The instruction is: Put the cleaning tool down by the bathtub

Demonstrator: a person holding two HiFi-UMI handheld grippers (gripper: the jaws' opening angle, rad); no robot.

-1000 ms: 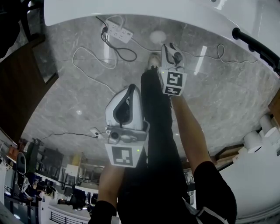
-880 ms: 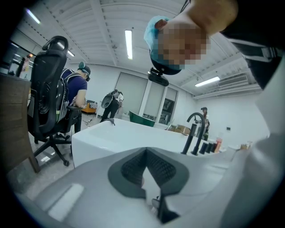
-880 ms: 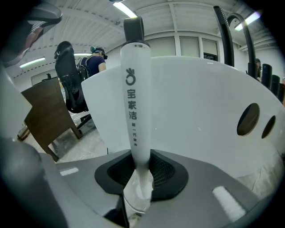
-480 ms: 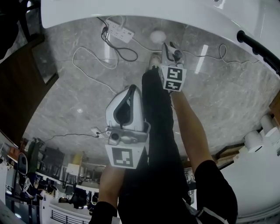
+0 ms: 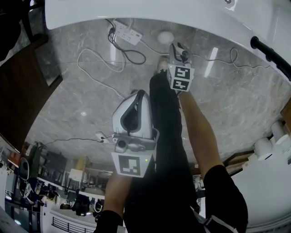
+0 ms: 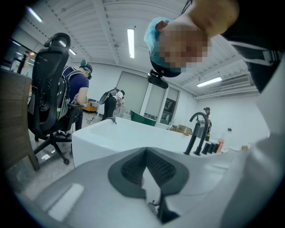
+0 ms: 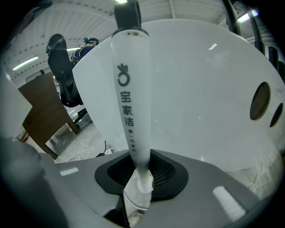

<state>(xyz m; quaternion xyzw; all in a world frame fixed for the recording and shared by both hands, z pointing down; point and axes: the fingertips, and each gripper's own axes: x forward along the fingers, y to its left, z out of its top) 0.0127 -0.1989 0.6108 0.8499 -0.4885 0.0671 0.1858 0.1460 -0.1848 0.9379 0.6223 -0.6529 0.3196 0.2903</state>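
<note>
Black-padded jaws of the right gripper (image 7: 141, 171) are clamped on the thin lower end of a white plastic cleaning tool (image 7: 131, 102), a tapered handle with grey printed characters and a dark cap at its far end. Over the last second this gripper has sunk lower toward the floor, its marker cube looking smaller in the head view, while its hold on the cleaning tool looks unchanged. That suggests the tool is being lowered to its resting spot but has not been let go; whether its far end touches the floor cannot be told. The left gripper (image 6: 145, 153) hangs near the person's leg with its jaw tips together and nothing between them. Beyond the grippers lies a grey marble floor (image 5: 236, 104), with a white power strip (image 5: 127, 32) and loose cables near the tub. The large white bathtub (image 5: 150, 10) curves across the top of the head view, just beyond the right gripper; a black faucet (image 6: 197, 129) stands on its rim. What the bathtub holds cannot be seen.
</note>
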